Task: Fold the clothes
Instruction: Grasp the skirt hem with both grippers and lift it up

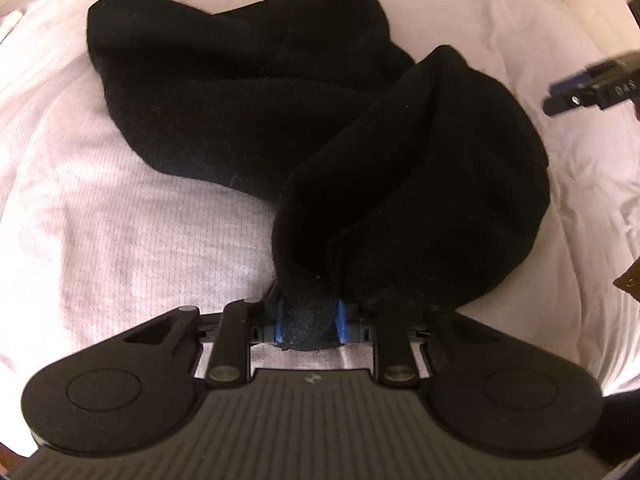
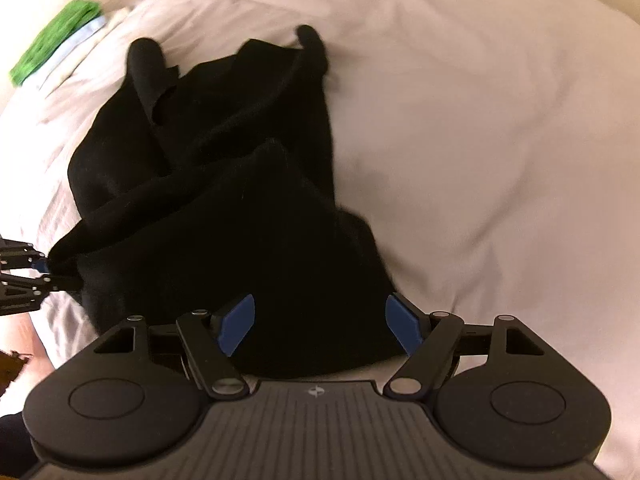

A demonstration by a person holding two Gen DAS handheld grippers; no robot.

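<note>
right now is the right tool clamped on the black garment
No, the right tool stands open, its blue pads spread wide above the black garment with no cloth pinched between them.

Green item (image 2: 56, 40) at the bed's edge is too blurred to identify.
</note>
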